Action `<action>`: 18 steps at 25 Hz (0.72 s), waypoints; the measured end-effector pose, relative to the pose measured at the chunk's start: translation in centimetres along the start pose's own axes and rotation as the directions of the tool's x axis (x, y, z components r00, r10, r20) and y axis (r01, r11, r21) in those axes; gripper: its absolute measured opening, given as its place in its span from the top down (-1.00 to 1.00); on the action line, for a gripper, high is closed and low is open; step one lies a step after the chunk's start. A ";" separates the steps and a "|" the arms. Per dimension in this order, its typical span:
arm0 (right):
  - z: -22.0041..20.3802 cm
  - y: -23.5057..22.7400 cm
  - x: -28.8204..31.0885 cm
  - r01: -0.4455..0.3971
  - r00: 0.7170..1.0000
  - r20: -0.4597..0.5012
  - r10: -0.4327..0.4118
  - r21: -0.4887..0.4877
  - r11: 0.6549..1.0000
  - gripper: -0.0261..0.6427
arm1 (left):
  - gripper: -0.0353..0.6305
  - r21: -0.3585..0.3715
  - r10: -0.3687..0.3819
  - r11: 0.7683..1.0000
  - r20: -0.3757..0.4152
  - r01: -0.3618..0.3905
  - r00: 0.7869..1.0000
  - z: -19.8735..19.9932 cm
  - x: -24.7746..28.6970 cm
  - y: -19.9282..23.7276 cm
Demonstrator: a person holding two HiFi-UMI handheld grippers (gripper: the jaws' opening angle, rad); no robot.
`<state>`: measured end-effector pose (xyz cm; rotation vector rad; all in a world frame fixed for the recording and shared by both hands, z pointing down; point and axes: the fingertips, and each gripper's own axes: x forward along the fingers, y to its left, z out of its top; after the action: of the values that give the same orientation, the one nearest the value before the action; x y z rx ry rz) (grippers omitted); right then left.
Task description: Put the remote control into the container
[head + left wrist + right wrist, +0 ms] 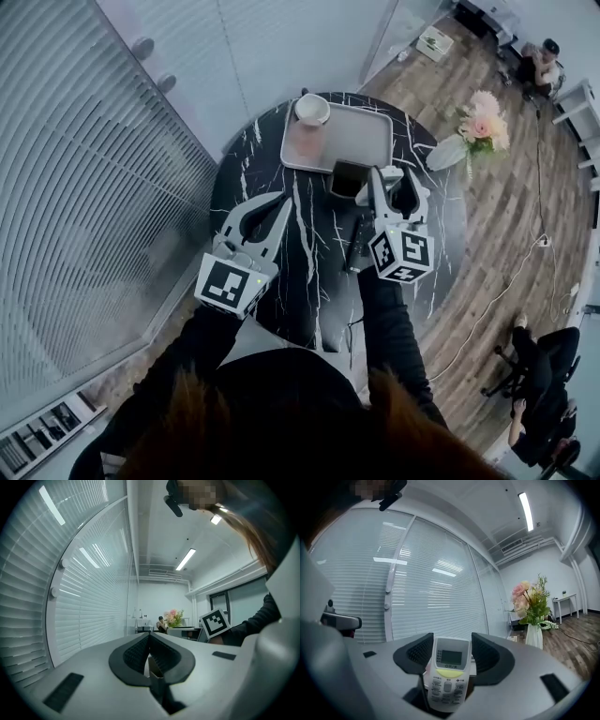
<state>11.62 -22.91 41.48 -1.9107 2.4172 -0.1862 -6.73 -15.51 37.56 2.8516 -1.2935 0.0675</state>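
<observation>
From my remote seat I saw a round black marble table (pixel 314 281) with a grey tray (pixel 361 136) lying against its far edge. A pink cup (pixel 307 136) stood at the tray's far left corner.

The left gripper (pixel 279 204) hovered over the table's left side, and its own view showed the left gripper's (pixel 149 656) jaws pressed together with nothing between them. The right gripper (pixel 392 183) hung over the tray's near right corner, just beside a dark container (pixel 349 178) at the tray's near edge. Its jaws were clamped on a white remote control (pixel 447 677), display end pointing outward.

Flowers (pixel 480 122) stood at the table's right edge. A slim dark object (pixel 358 242) lay on the table nearer me.
</observation>
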 end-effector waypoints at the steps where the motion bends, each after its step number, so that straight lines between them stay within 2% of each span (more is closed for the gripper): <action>1: -0.1 0.0 0.2 0.008 1.000 0.004 -0.008 0.003 1.000 0.17 | 0.90 0.000 -0.002 1.000 0.001 0.002 1.000 0.0 0.3 0.3; 18: -3.7 1.0 4.6 0.098 0.995 0.020 -0.099 0.037 0.994 0.17 | 0.90 -0.024 -0.053 0.998 -0.052 0.052 0.997 -2.3 4.2 4.1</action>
<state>9.13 -26.88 45.14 -2.0072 2.2910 -0.2106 -7.09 -21.31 40.04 2.8424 -1.2011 0.1261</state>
